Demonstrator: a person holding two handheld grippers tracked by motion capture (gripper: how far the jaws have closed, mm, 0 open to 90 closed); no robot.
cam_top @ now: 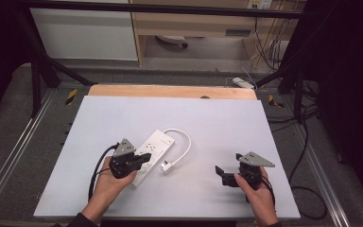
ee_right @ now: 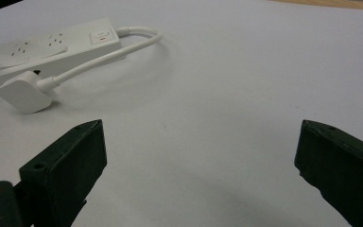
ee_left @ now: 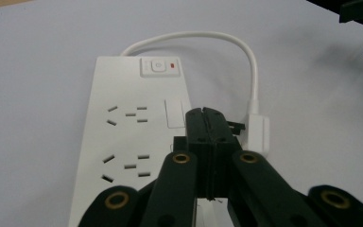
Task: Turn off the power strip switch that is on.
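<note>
A pale grey desk (cam_top: 217,123) stands in a dim workroom, with a wooden edge along its far side and cables trailing on the floor to the right. On the desk, left of centre, lies a white power strip (cam_top: 152,155). Its long axis runs on a slant, from the near left up to the far right. The switch end points far and right, and from there a short white cord (cam_top: 185,142) loops round to the right and comes back to a white plug (cam_top: 167,166), which lies on the desk just beside the strip's right edge.

The left gripper (cam_top: 139,160) sits over the near half of the strip, its fingers clenched together with nothing between them. In the left gripper view the closed tips hang above the strip's right edge, close to the plug; whether they touch the strip I cannot tell. It looks as if this hand is placed to steady or press the strip.

The right gripper (cam_top: 221,174) hovers over bare desk, well apart from the strip, fingers spread wide and turned toward the plug, apparently waiting.
</note>
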